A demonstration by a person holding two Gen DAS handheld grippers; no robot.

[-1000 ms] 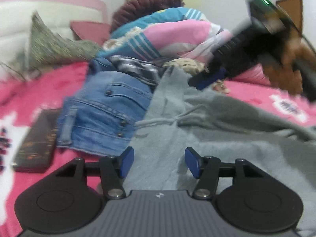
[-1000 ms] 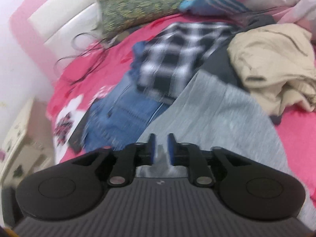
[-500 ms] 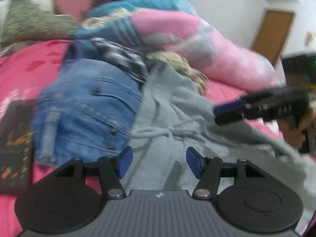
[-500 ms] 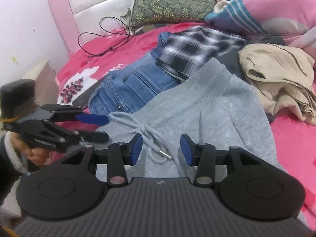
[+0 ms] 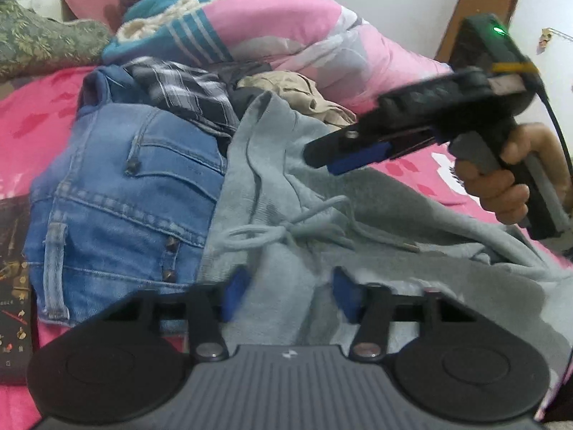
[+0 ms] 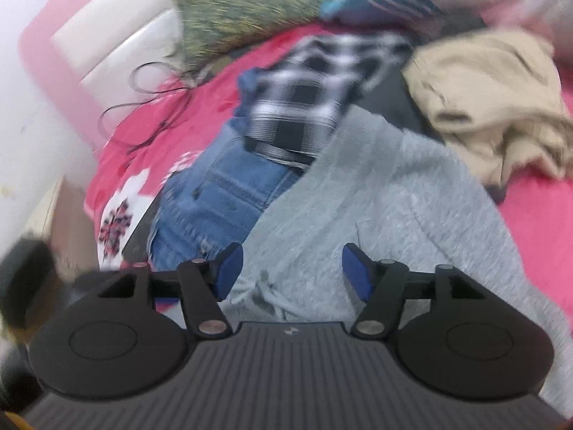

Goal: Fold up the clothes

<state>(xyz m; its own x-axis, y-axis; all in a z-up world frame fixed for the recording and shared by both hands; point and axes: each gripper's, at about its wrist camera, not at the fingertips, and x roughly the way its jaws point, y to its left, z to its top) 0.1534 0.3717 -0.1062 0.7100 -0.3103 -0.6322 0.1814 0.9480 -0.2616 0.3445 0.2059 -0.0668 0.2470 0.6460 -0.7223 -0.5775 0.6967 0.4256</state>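
Grey sweatpants (image 5: 358, 215) (image 6: 394, 186) lie rumpled on the pink bed, their drawstring (image 5: 286, 229) loose on top. My left gripper (image 5: 290, 294) is low over the waistband. Its jaws are closing with a ridge of grey cloth between the pads, and the gap is still wide. A hand holds my right gripper (image 5: 322, 157) above the pants, at the right of the left wrist view. In its own view the right gripper (image 6: 292, 276) hangs over the drawstring with its jaws opening and nothing gripped.
Blue jeans (image 5: 125, 197) (image 6: 222, 186) lie left of the sweatpants. A plaid shirt (image 5: 186, 89) and a beige garment (image 6: 483, 100) lie behind. A pink and teal quilt (image 5: 268, 36), a patterned pillow (image 6: 243, 18), a black cable (image 6: 143, 107) and a dark book (image 5: 10, 286) surround them.
My right gripper went from nearly shut to wide open and now hovers over the pants, nearer the jeans. The left gripper has moved in closer over the waistband.
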